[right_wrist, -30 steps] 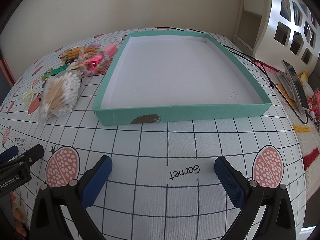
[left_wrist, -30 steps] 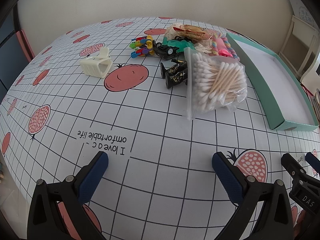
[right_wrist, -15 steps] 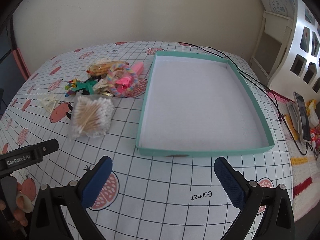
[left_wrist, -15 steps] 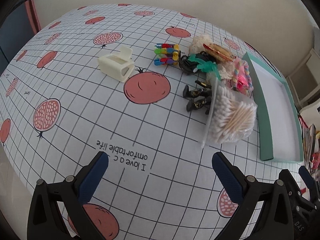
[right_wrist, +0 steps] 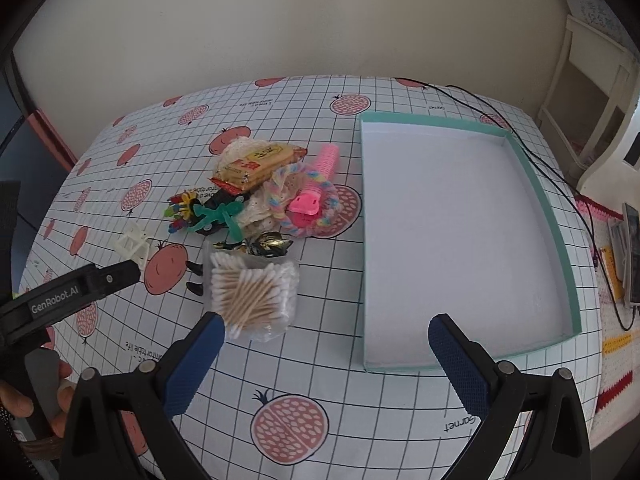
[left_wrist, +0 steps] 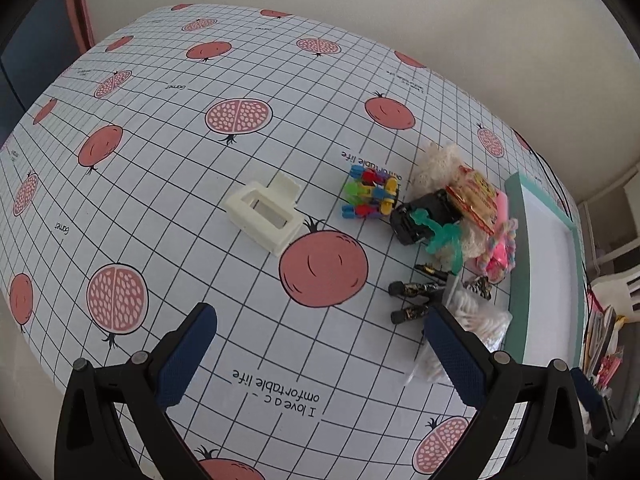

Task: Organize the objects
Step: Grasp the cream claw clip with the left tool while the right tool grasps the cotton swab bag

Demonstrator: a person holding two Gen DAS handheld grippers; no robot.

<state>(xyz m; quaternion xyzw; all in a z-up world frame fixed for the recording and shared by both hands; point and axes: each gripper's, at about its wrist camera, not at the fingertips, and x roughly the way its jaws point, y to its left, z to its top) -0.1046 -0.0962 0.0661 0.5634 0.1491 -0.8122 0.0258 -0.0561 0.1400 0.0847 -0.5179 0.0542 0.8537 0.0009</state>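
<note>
A teal tray (right_wrist: 556,216) with a white floor lies on the pomegranate-print tablecloth; its long wall (left_wrist: 520,280) shows in the left wrist view. To its left sits a heap: a bag of cotton swabs (right_wrist: 254,294) (left_wrist: 480,322), a pink clip (right_wrist: 310,196), a snack packet (right_wrist: 256,166), black clips (left_wrist: 416,300), colourful small clips (left_wrist: 368,196), a black toy with green bow (left_wrist: 424,220). A cream hair claw (left_wrist: 264,216) (right_wrist: 134,245) lies apart, further left. My left gripper (left_wrist: 320,336) hovers open above the cloth, nothing held. My right gripper (right_wrist: 326,338) is open too, raised over the table's near side.
A black cable (right_wrist: 532,152) runs along the tray's far side. White furniture (right_wrist: 592,92) and a phone (right_wrist: 632,256) stand off the table's right edge. A hand (right_wrist: 28,400) holds the left gripper's handle at the lower left.
Both grippers have risen and pulled back from the table, so more of it shows. The left view swung leftward toward the cream hair claw. No object has moved.
</note>
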